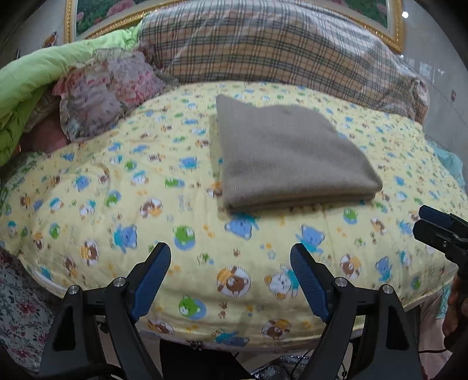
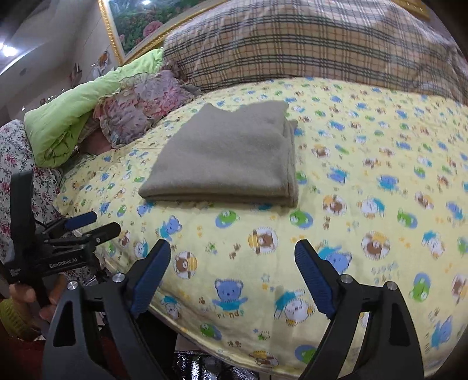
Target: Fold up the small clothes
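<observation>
A folded grey-brown knit garment [image 1: 289, 152] lies flat on the yellow bear-print quilt [image 1: 117, 204], a neat rectangle with its folded edge toward me. It also shows in the right wrist view [image 2: 225, 157]. My left gripper [image 1: 231, 254] is open and empty, held back near the quilt's front edge, short of the garment. My right gripper [image 2: 234, 251] is open and empty too, also back from the garment. The right gripper shows at the right edge of the left wrist view [image 1: 433, 222], and the left gripper at the left of the right wrist view [image 2: 93, 223].
A plaid cushion [image 1: 278, 43] lies behind the quilt. A green comforter [image 1: 26, 87] and a floral ruffled cloth [image 1: 99, 93] are piled at the back left. A gold-framed picture [image 2: 140, 26] hangs on the wall. The quilt [image 2: 365, 175] ends at the bed's front edge.
</observation>
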A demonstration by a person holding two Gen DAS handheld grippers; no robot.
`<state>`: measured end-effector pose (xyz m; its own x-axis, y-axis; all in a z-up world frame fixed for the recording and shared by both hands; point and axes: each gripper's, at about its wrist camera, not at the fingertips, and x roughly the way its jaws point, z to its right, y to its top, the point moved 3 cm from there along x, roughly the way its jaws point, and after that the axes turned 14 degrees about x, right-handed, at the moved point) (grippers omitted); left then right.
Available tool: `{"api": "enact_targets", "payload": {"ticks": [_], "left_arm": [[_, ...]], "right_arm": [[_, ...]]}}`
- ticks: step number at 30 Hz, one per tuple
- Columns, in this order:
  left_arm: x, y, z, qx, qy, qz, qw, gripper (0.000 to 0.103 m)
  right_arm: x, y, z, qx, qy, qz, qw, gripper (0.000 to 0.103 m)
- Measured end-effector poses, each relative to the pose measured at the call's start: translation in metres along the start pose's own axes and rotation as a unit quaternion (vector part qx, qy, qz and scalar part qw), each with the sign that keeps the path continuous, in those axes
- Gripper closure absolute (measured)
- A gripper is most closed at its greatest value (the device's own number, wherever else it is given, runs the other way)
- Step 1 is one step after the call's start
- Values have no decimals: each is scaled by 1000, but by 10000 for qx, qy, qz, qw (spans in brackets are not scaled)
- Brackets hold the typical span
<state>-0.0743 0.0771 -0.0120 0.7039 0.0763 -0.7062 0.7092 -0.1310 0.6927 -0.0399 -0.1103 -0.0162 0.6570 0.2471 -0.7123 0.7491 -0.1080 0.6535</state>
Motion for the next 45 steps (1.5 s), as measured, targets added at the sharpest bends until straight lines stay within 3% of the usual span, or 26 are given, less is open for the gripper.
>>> {"api": "enact_targets", "payload": {"ticks": [7,14,21,45], "left_arm": [[9,11,0,-47,-248,32,9997,17],[31,12,7,4,-58,-106,9999,17],[27,16,11,121,74,76,9999,17],[29,16,21,246,8,197,9995,17]], "right_arm": [[9,11,0,-35,-45,16,10000,6],[29,7,5,27,-60,-211,9998,6],[38,10,1,-15,10,-172,9998,6],[67,10,6,97,108,-222,9996,6]]}}
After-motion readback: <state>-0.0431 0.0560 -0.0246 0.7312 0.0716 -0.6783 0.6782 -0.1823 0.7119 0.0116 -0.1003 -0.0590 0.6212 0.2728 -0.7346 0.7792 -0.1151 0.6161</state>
